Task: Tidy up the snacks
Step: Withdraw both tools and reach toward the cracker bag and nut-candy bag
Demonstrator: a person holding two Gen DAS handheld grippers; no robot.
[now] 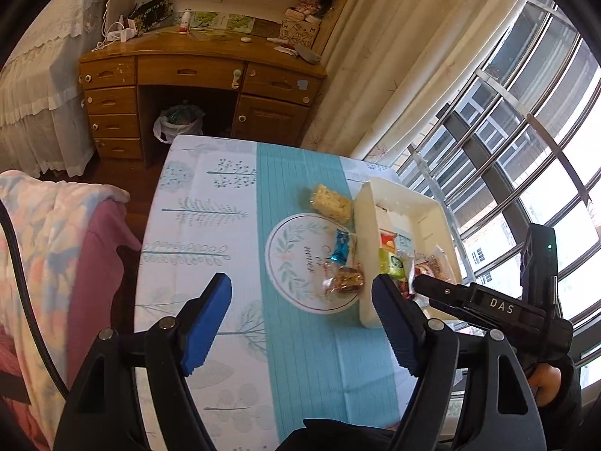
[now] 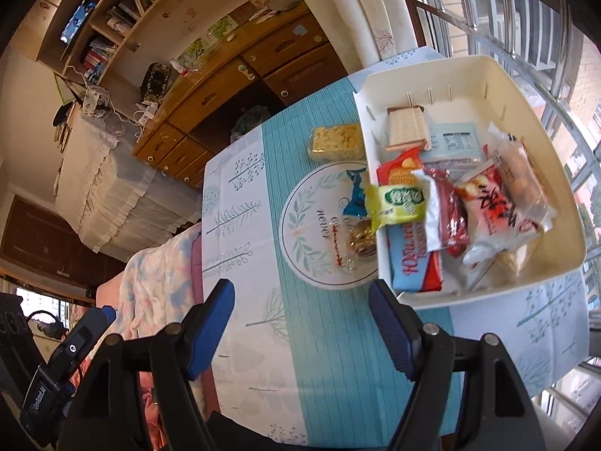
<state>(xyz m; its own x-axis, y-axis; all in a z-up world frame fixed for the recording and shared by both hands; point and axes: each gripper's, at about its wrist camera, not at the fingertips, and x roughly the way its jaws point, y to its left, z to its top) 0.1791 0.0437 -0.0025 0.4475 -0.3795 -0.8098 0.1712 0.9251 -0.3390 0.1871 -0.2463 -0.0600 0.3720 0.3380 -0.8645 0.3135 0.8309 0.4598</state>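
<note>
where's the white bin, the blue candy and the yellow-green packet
white bin (image 2: 469,62), right wrist view, far rim
blue candy (image 2: 357,197), right wrist view, wrapper middle
yellow-green packet (image 2: 398,203), right wrist view, printed front

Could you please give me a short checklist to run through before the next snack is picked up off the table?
1. Left hand-held gripper open and empty: ok.
2. Right hand-held gripper open and empty: ok.
3. Snacks left outside the bin: not ok; the pale cracker pack, blue candy and clear-wrapped nut bar lie on the tablecloth.
4. White bin has room: ok, bare floor at its far end.
5. Green packet fully inside: not ok, it overhangs the rim.
6. Blue candy and nut bar apart: cannot tell.
</note>
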